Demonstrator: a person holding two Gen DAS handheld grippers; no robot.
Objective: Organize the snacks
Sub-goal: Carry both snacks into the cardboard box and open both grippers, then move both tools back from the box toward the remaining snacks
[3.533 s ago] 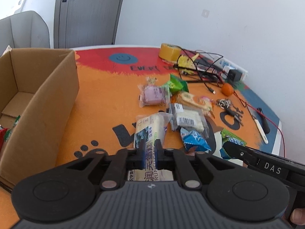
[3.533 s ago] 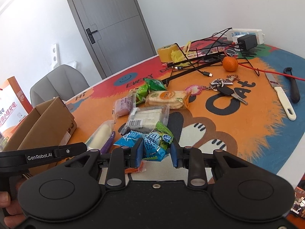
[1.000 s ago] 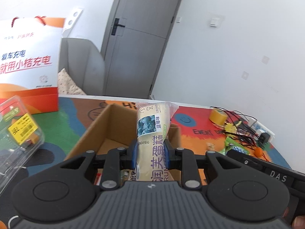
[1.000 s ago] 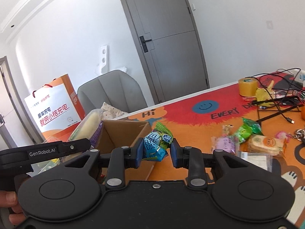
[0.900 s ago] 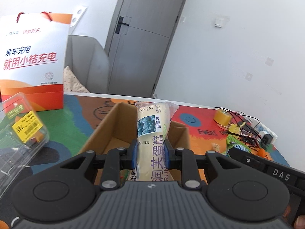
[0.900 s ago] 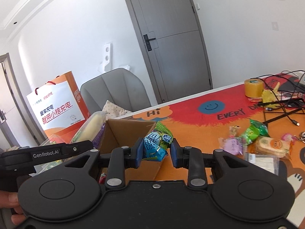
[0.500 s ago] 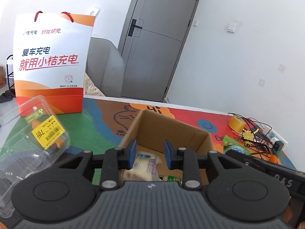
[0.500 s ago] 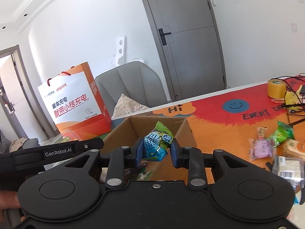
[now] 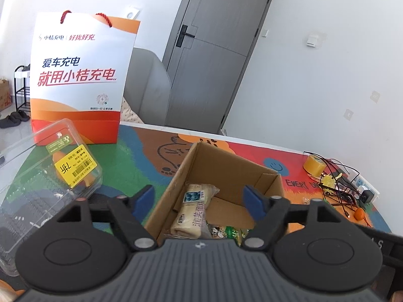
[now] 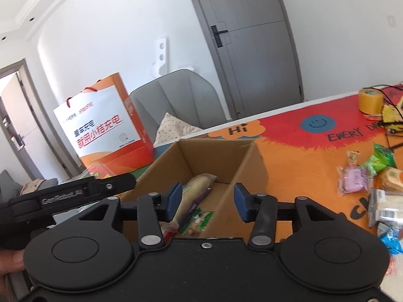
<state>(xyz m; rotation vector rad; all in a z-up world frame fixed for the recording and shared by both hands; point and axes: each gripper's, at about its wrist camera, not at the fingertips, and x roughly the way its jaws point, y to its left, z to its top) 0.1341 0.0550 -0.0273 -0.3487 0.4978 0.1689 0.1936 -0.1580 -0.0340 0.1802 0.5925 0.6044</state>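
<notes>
Both pairs of tongs hang above an open brown cardboard box (image 9: 228, 173) that stands on a worktop covered with a bright cartoon-printed mat (image 9: 141, 156). The left tongs (image 9: 199, 200) are spread wide and opening, nothing between their blue pads; below the gap, inside the box, lies a long cream-coloured cake roll in clear wrap with a blue picture label (image 9: 192, 210), one end up against the box's left wall. Beside it, at the near edge of the box, sit green-printed snack packets (image 9: 230, 232).

The right tongs (image 10: 207, 202) stand partly apart and are also opening, with no packet between the pads. In the right wrist view the cake roll shows just right of the left pad, down in the box's left compartment, with a green-and-white packet (image 10: 200, 220) near it.

More wrapped snacks lie loose on the mat, well apart from the box: a pale purple packet (image 10: 355, 180), a green one (image 10: 380, 162) and a blue one (image 10: 391, 239).

A white-and-orange paper gift bag (image 9: 80, 80) stands beyond a clear plastic clamshell tub (image 9: 45, 176) at the left.
</notes>
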